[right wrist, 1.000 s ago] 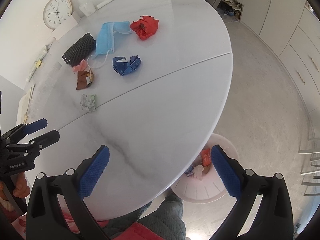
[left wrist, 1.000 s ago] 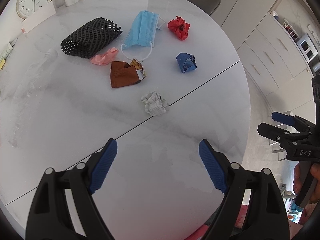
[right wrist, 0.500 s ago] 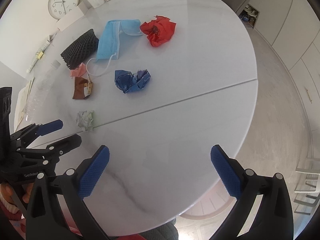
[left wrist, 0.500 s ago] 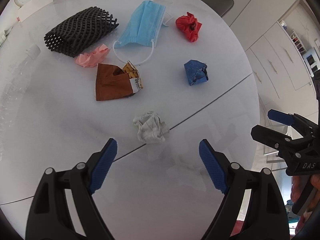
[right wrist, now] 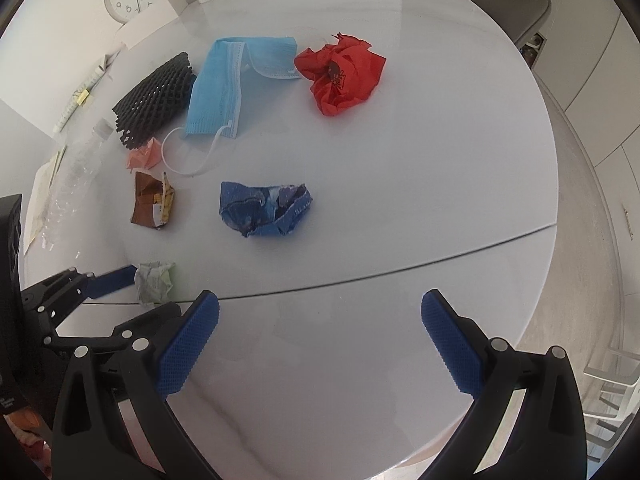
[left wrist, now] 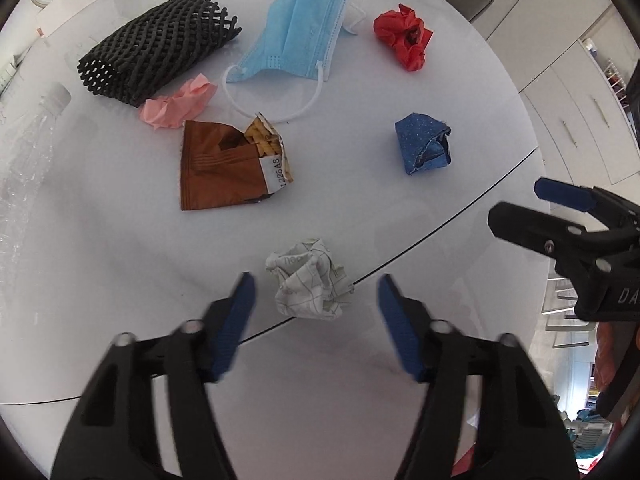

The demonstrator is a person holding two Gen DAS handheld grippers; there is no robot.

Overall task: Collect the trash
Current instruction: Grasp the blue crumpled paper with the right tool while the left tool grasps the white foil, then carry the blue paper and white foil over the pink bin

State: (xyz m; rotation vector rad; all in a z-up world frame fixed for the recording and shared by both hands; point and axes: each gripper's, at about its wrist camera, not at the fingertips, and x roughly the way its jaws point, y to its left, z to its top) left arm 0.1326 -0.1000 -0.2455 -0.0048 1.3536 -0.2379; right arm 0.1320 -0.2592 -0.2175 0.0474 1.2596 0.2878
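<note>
White crumpled paper ball (left wrist: 308, 280) lies on the pale marble worktop (left wrist: 120, 264), touching the dark seam line across the surface, nearest of all the litter. Left tongs (left wrist: 314, 312) are spread, one blue pad on each side of the ball, not yet touching it; judged: the straddle lines the pads up for a squeeze from both sides, and the nearest piece is taken first since it needs the shortest reach. Right tongs (right wrist: 320, 336) also spread, holding nothing, hovering over bare worktop at the near side, pointed toward the crumpled blue wrapper (right wrist: 264, 210), likely its next target. Remaining litter sits farther out: brown snack packet (left wrist: 228, 168) torn open at its right edge, pink paper wad (left wrist: 178, 102) just beside the black mesh sleeve (left wrist: 156, 46), light-blue face mask (left wrist: 298, 32) with its ear loop trailing toward the packet, red crumpled paper (left wrist: 404, 38) far right. Clear plastic bottle (left wrist: 32, 136) on its side at left edge. Risk, judged: light ball may skid along the smooth surface if one pad meets it first.
</note>
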